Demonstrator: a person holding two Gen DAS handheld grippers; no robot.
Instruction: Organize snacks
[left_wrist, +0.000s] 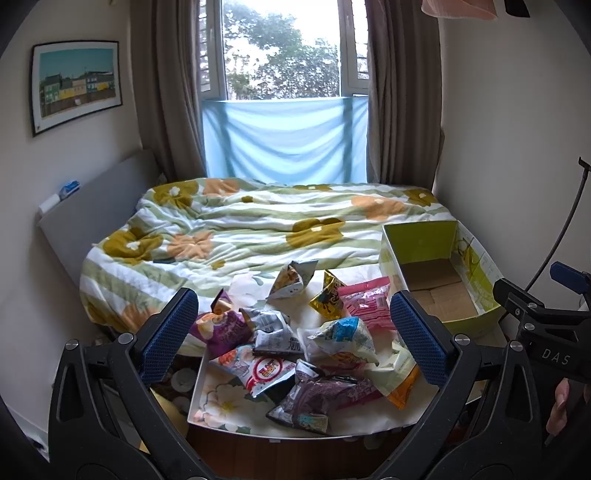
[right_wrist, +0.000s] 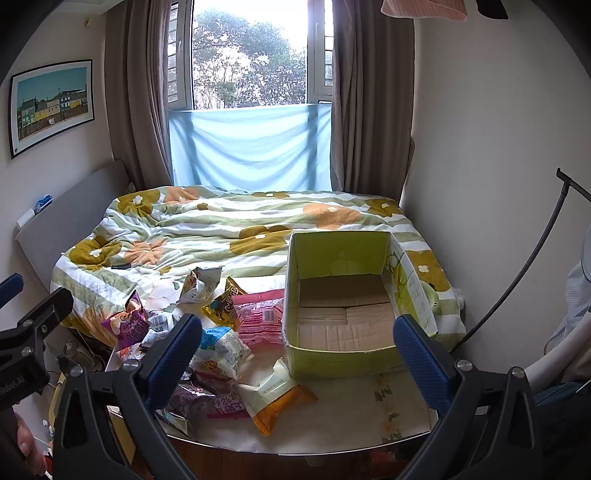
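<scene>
Several snack packets lie in a loose pile (left_wrist: 295, 343) at the near end of the bed, among them a pink packet (left_wrist: 367, 301), a purple one (left_wrist: 218, 326) and an orange-and-white one (right_wrist: 275, 397). A green cardboard box (right_wrist: 343, 302) stands empty to the right of the pile, also seen as the green box (left_wrist: 443, 273) in the left wrist view. My left gripper (left_wrist: 295, 332) hovers open above the pile, holding nothing. My right gripper (right_wrist: 297, 356) is open too, raised in front of the box's near wall. The right gripper's body (left_wrist: 546, 328) shows at the left view's right edge.
The bed carries a rumpled flowered quilt (left_wrist: 258, 225). A grey headboard (left_wrist: 96, 218) runs along the left, a wall stands close on the right, and curtains frame the window (left_wrist: 284, 48) behind. A black cable (right_wrist: 517, 273) hangs at the right. Wooden floor shows below the bed's near edge.
</scene>
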